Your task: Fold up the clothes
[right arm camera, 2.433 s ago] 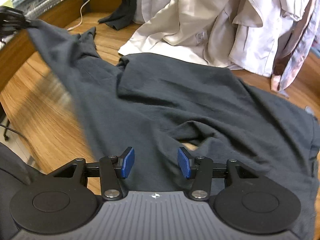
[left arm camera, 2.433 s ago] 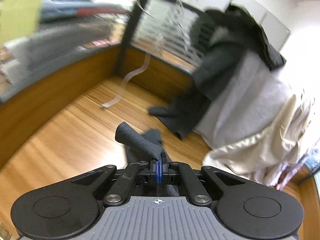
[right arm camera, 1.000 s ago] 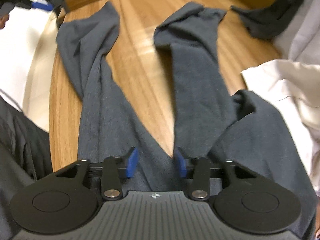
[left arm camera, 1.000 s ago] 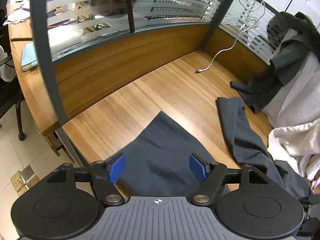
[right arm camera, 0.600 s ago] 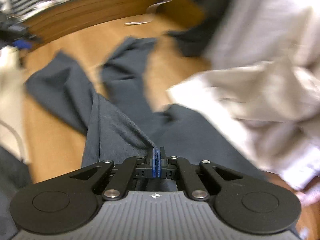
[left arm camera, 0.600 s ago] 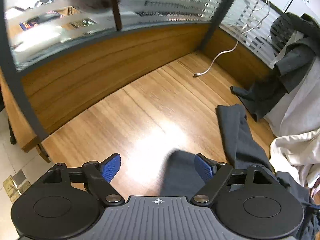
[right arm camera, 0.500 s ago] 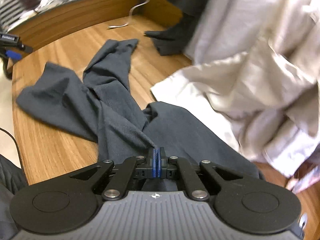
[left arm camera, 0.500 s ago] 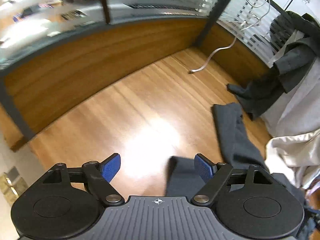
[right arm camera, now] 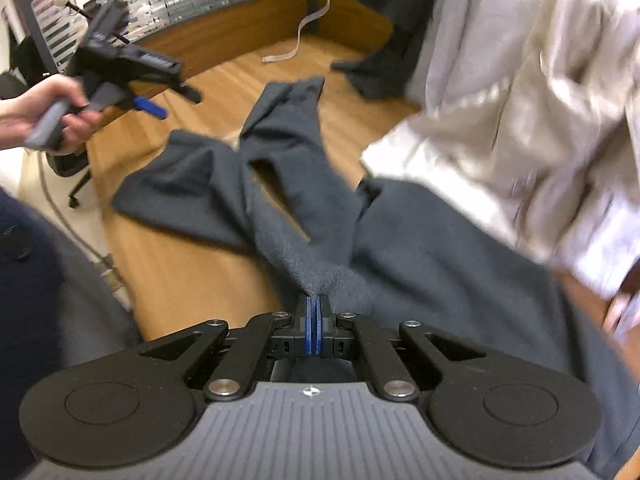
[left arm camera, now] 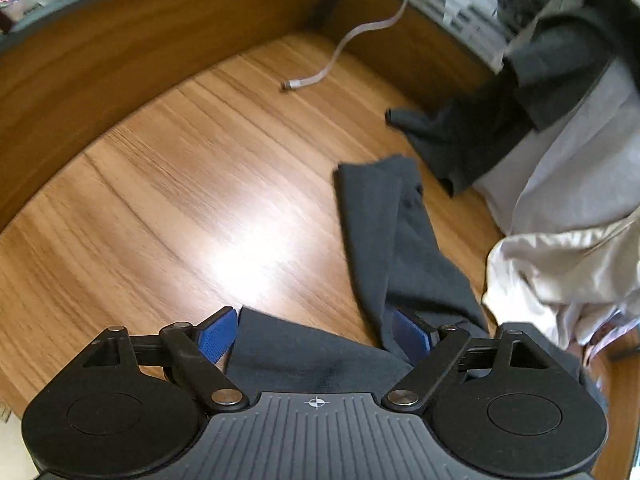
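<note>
**A:** Where do you have the garment right now?

**B:** Your right gripper has its blue fingers pinched together on a ridge of the dark grey garment, near the front edge of the wooden surface. The cloth rises into a peak right at the pinch. From there two long limbs of the garment run away from you across the surface, one straight ahead, the other angling toward your left, with a slit of bare wood between them.

**A:** And your left side?

**B:** Your left gripper has its fingers spread wide and holds nothing. In its own view the near part of the garment lies below and between the fingers. From the right wrist view you see it lifted above the surface at the far left, in your left hand.

**A:** What else is around?

**B:** A pile of pale clothes sits to the right, its lower edge lying over the garment. A darker item hangs down behind, its tip just beyond the end of the straight limb. A white cable lies on the far wood near the partition.
</note>
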The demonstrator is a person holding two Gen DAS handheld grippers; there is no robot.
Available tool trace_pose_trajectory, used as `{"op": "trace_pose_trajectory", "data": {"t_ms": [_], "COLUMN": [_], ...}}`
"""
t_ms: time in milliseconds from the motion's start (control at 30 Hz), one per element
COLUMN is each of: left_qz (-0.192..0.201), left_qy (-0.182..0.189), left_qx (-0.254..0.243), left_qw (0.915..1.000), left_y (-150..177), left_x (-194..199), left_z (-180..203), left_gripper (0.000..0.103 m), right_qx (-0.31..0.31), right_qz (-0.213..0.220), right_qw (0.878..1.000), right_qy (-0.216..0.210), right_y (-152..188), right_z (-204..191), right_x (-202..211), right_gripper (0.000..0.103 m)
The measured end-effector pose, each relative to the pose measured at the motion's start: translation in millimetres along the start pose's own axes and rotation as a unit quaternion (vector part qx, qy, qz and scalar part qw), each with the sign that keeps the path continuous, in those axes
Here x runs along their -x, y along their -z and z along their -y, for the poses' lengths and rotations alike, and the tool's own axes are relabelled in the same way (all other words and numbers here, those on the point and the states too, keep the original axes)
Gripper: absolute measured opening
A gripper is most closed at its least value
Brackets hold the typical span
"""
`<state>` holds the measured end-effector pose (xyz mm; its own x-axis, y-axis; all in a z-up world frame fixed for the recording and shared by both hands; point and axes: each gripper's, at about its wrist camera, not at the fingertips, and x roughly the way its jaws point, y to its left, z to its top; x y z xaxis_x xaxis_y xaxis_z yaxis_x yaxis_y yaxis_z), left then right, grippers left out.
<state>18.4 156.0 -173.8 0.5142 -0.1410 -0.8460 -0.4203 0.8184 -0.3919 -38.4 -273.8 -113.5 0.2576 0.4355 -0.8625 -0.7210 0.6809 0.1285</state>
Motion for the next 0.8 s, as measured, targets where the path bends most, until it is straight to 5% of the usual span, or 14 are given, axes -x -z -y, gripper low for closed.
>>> {"op": "trace_pose_trajectory", "data": {"t_ms": [333, 800], "left_qz": [-0.054, -0.133], "left_qy": [-0.021, -0.088], "left_qx": [-0.018, -0.006], "left_qw": [0.9982, 0.9872], "left_y": [-2.3, 15.4], "left_x": [-22.4, -51.6], "left_z": [39.6, 71.9], "left_gripper": [0.086, 0.084], "right_qx": [-0.102, -0.134], "right_qz": [-0.061, -0.054], "right_qw": [0.993, 0.989], "right_qy": [-0.025, -0.006], "right_y": [80.6, 114.0], "right_z": [-10.8, -2.4], "right_x": [-18.5, -16.6], "right_gripper": [0.002, 0.002]}}
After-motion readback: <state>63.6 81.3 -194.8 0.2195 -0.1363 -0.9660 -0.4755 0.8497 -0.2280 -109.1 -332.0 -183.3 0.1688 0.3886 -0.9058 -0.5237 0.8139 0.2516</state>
